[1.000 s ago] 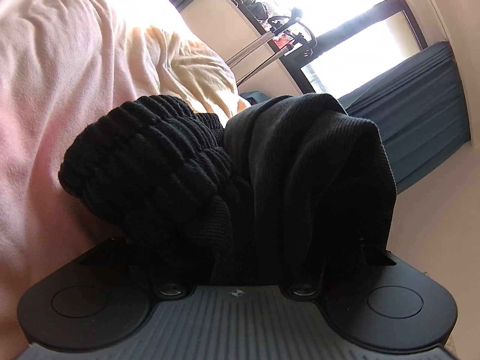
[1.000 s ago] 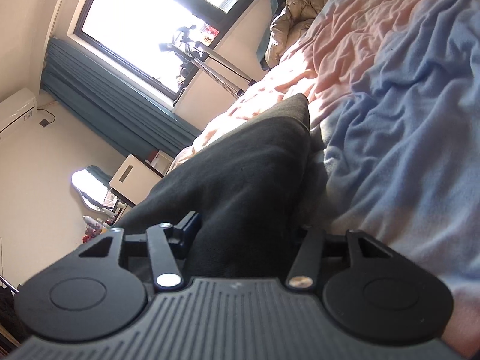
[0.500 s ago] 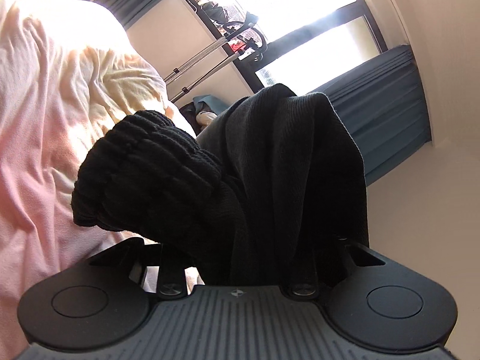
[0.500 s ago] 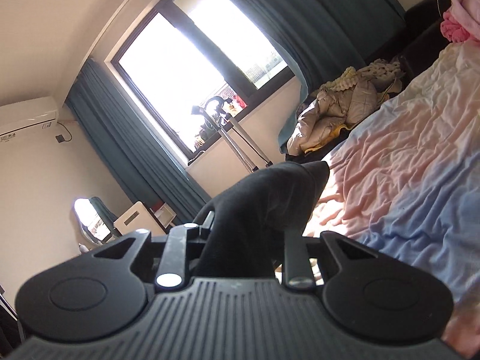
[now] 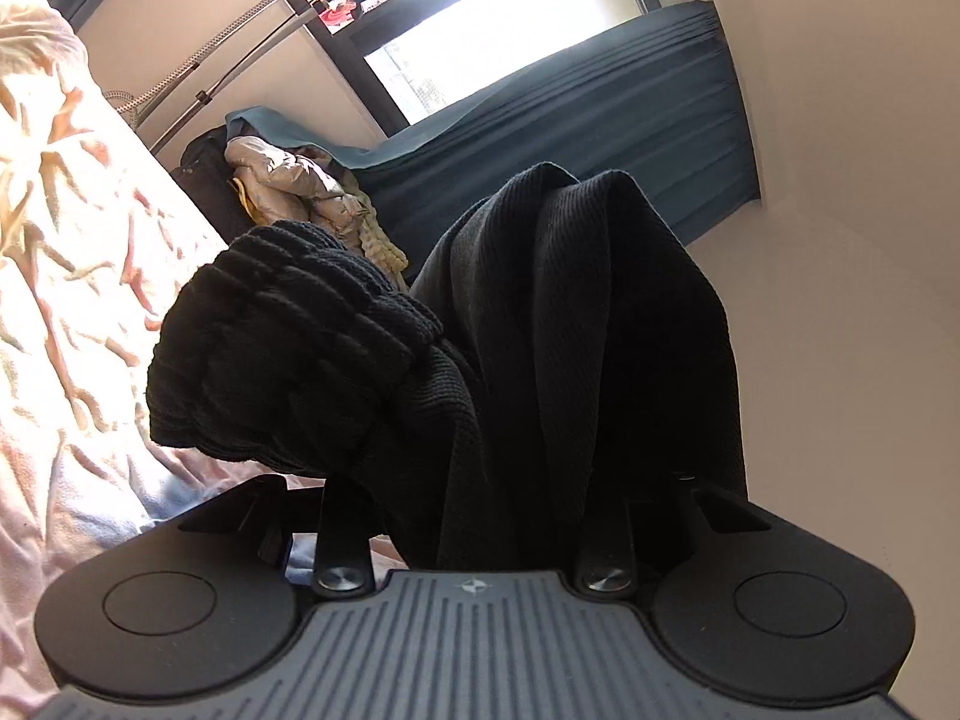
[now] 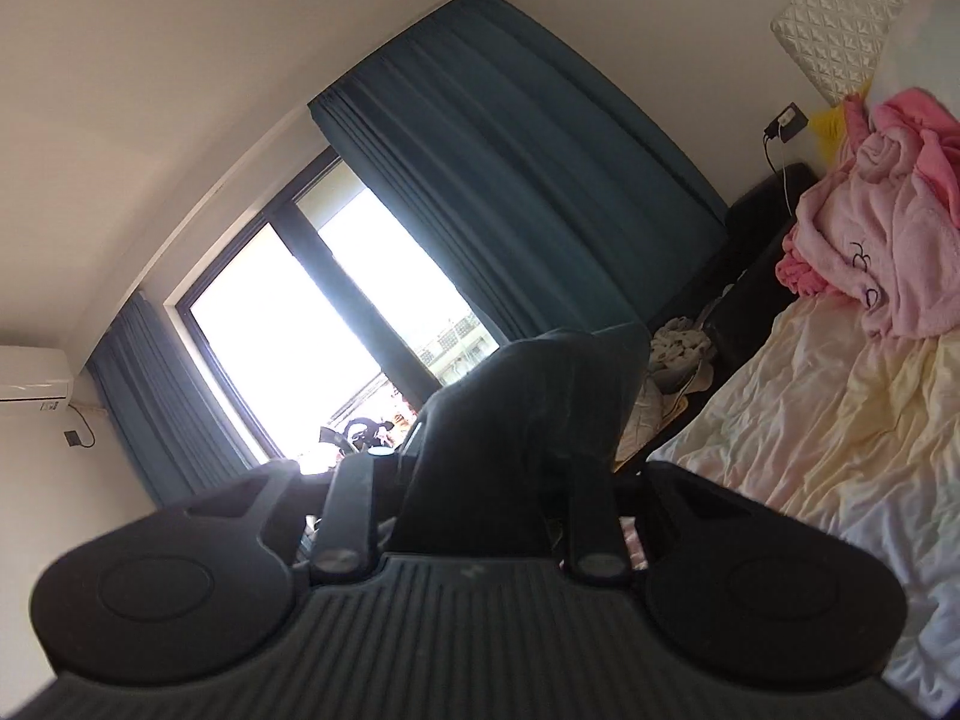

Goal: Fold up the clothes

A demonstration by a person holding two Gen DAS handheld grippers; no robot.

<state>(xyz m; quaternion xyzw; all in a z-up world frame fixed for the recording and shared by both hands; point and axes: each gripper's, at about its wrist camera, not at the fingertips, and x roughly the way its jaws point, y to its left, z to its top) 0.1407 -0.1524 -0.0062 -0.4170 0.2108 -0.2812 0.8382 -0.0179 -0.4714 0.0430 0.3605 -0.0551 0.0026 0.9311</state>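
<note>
A black knit garment [image 5: 570, 324] is bunched between the fingers of my left gripper [image 5: 474, 516], which is shut on it; its thick ribbed cuff [image 5: 282, 348] hangs out to the left above the bed. My right gripper [image 6: 474, 510] is shut on another part of the black garment [image 6: 528, 420], which stands up between its fingers and hides the fingertips. Both grippers are held up off the bed and point toward the window.
The bed [image 6: 840, 450] with a pale pink and yellow sheet lies to the right in the right wrist view and to the left in the left wrist view [image 5: 66, 276]. A pink robe [image 6: 882, 258] lies by the headboard. Blue curtains [image 6: 510, 192], a window and a jacket pile [image 5: 300, 192] are behind.
Both grippers have lifted and tilted up with the black garment, away from the bed. The views now face the window and curtains instead of the sheet.
</note>
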